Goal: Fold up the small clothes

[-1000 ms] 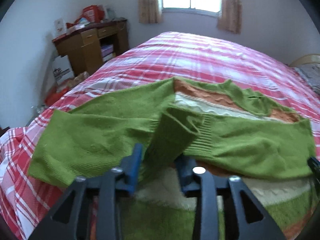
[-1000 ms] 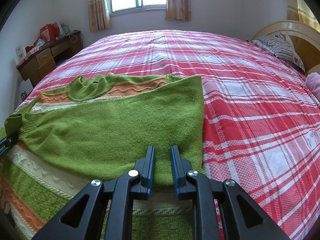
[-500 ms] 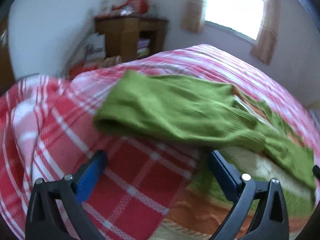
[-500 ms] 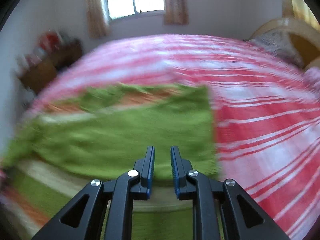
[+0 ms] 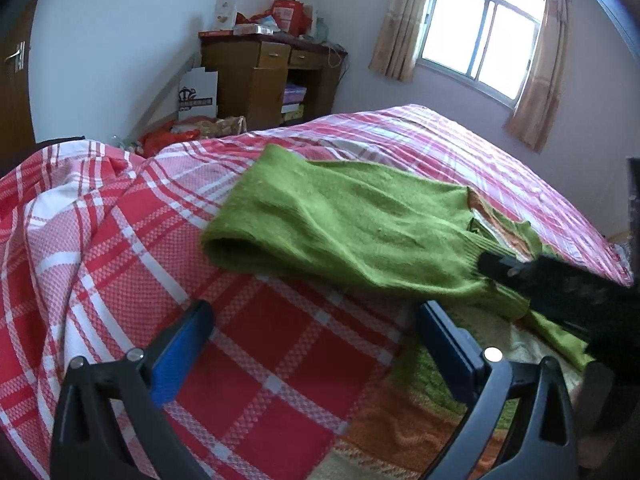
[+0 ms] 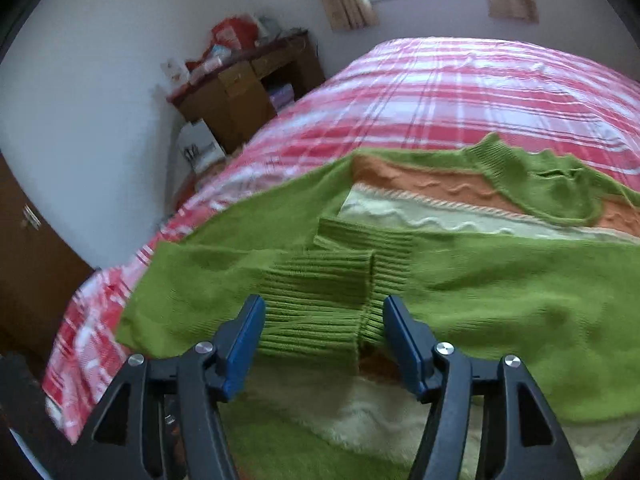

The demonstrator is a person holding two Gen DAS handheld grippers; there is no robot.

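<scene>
On the bed: I see the green sweater (image 6: 500, 300) lying flat on the red plaid bedspread (image 5: 280, 360), both sleeves folded in across its striped body.
Left hand-held gripper (image 5: 316, 344): I have it spread as wide as it goes, with nothing between the blue pads; a second ago it was closing on the left cuff.
Left view change: the bare bedspread now lies under the jaws, and the folded left sleeve (image 5: 340, 224) lies just beyond them, whereas earlier the cuff stood up between the pads.
Right hand-held gripper (image 6: 324, 336): its jaws are opening; the ribbed cuffs (image 6: 320, 300) lie between the pads, but I cannot tell whether the pads touch the knit.
Right view change: a second ago the jaws were nearly shut over the folded right sleeve by its edge; now I look at the sweater's middle, with the wooden desk (image 6: 244, 92) behind.
</scene>
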